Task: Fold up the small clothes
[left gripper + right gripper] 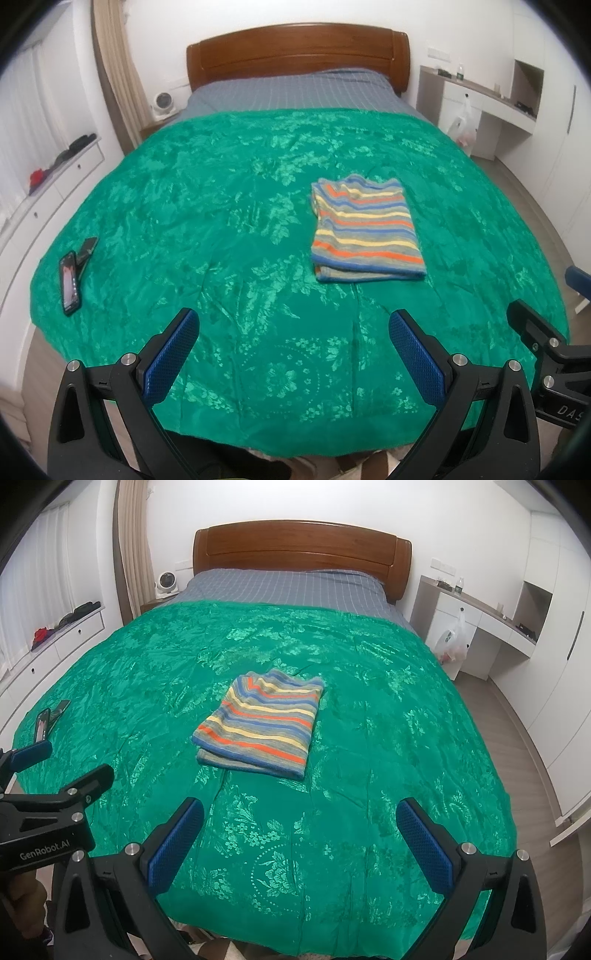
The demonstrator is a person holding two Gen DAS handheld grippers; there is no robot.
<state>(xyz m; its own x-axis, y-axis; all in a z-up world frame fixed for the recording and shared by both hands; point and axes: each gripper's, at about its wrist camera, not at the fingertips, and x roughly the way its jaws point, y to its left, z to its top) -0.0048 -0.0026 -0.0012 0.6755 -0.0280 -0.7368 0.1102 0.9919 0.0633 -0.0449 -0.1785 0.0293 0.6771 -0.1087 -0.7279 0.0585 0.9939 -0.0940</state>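
Observation:
A small striped garment (364,229) (260,722), in grey, blue, orange and yellow bands, lies folded into a neat rectangle on the green bedspread (221,221) (388,738). My left gripper (293,325) hangs open over the foot of the bed, well short of the garment and to its left, with nothing between its blue pads. My right gripper (300,814) is open too, held back from the garment's near edge. The left gripper's body (48,812) shows at the left of the right wrist view.
A phone (70,282) (42,725) and a dark object (86,251) lie near the bed's left edge. Wooden headboard (295,51) at the far end. White drawers (55,184) run along the left, a desk with a plastic bag (452,638) on the right.

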